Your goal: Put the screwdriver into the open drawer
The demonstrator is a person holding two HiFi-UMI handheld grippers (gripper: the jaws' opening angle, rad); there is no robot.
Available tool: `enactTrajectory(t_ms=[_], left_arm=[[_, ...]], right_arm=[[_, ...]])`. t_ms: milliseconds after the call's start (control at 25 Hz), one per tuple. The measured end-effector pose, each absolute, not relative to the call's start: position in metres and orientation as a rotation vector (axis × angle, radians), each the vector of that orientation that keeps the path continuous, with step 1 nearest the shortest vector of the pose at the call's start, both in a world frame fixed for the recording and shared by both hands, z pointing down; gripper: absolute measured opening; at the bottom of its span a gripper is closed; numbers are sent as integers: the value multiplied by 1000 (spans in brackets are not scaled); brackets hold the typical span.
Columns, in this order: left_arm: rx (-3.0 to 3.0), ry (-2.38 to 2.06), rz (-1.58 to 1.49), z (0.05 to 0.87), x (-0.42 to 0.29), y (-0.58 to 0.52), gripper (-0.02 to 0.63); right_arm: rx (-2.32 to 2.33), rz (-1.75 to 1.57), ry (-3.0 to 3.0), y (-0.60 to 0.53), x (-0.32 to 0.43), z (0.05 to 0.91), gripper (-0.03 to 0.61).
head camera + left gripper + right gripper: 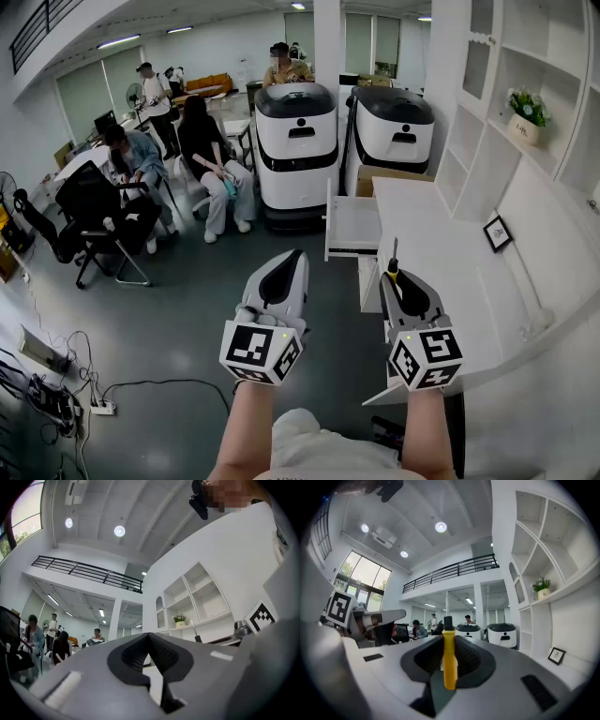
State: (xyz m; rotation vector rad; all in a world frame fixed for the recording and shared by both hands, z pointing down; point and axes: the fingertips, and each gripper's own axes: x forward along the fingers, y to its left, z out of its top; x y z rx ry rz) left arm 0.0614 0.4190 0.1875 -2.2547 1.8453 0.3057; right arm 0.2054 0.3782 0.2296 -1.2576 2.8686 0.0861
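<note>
In the head view my right gripper (397, 279) hovers over the front edge of the white desk, shut on a screwdriver (394, 264). The tool has a yellow handle and a black end that points away from me. The right gripper view shows the yellow handle (449, 663) upright between the pads of the right gripper (448, 641). The open white drawer (352, 227) juts out from the desk just beyond and left of this gripper. My left gripper (286, 268) hangs over the floor left of the drawer, shut with nothing in it; the left gripper view shows its pads (164, 654) meeting.
White desk (441, 234) with a small picture frame (497, 232); wall shelves hold a potted plant (527, 108). Two white machines (296, 141) (394, 127) stand beyond the drawer. People sit on chairs (98, 211) at far left. Cables and a power strip (101, 407) lie on the floor.
</note>
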Motion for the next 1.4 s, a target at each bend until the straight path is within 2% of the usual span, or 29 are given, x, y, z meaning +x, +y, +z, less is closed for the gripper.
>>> enactTrajectory(t_ms=[320,720,1400], left_arm=[[-2262,1859,264,204,55,400,9],[-2283,1873,326,211,7,335,8],[-2370,1827,300,219,-101,171,8]], right_arm=[[-1252,72,2894,363,191,242,80],[-1325,-6,2845,301,169,251,80],[-1475,-60,2821,155,76,260,80]])
